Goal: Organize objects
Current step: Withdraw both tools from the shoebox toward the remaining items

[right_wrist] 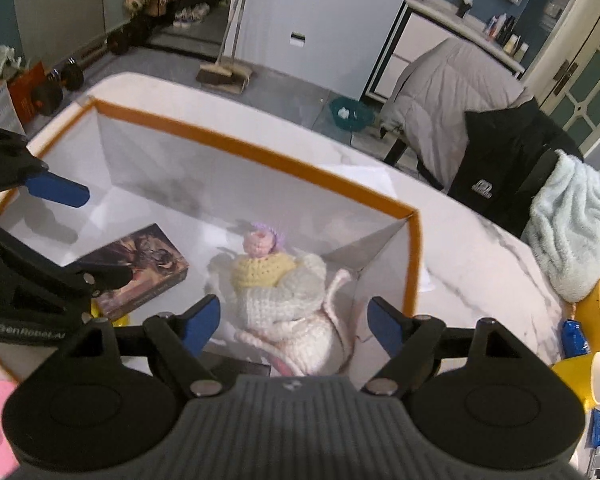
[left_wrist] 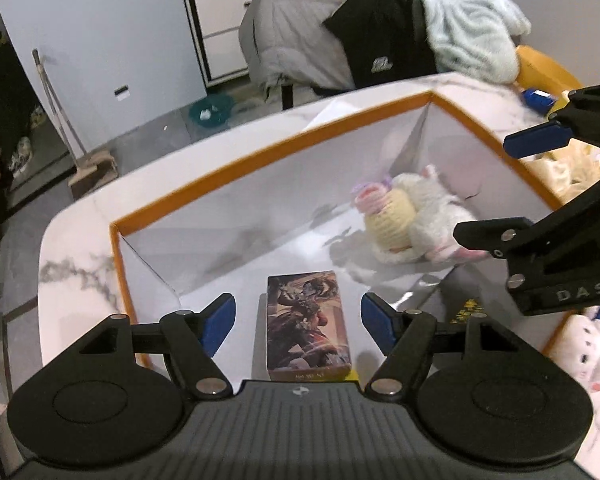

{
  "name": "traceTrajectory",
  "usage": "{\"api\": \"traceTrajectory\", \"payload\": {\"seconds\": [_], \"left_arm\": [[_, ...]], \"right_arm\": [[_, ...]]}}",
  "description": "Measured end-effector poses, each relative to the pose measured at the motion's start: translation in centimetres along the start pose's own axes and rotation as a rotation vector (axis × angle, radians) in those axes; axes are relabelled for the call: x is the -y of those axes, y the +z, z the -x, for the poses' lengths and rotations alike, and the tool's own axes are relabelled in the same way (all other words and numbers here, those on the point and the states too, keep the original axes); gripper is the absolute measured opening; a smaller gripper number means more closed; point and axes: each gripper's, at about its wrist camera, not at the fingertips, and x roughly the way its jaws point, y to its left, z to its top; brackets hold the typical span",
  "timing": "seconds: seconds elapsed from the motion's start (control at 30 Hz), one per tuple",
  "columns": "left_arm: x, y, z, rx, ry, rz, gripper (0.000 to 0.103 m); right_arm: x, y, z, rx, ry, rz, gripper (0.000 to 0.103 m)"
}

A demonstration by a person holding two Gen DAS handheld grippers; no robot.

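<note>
Left hand-held gripper (left_wrist: 298,322) hangs wide open over the near end of the box, holding nothing, and directly beneath its spread jaws lies the illustrated card box (left_wrist: 308,326), flat on the white floor of the orange-rimmed box (left_wrist: 260,160). Over on the right, the right hand-held gripper (right_wrist: 294,326) is just as wide open and just as empty, with the crocheted toy (right_wrist: 284,292) slumped on its side right below its fingertips. Both items look placed, so the smart move now is a straight lift out, jaws kept apart, no clipping that orange rim. Beyond the right gripper, out on the marble surface (right_wrist: 472,264), a yellow mug (right_wrist: 584,380) and blue packets (right_wrist: 576,336) wait, probably next; farther off, jackets drape a chair (right_wrist: 460,100).
</note>
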Motion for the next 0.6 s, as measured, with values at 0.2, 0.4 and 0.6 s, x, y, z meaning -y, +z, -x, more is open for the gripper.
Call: {"api": "traceTrajectory", "payload": {"seconds": [0.2, 0.4, 0.6], "left_arm": [[0.4, -1.1, 3.0, 0.077, -0.009, 0.005, 0.082], [1.3, -3.2, 6.3, 0.141, 0.013, -0.018, 0.082], [2.6, -6.7, 9.3, 0.218, -0.017, -0.029, 0.082]], "right_arm": [[1.1, -2.0, 4.1, 0.058, 0.026, -0.056, 0.082], [1.3, -4.9, 7.2, 0.098, 0.040, -0.068, 0.082], [0.8, -9.1, 9.7, 0.167, 0.086, -0.090, 0.082]]}}
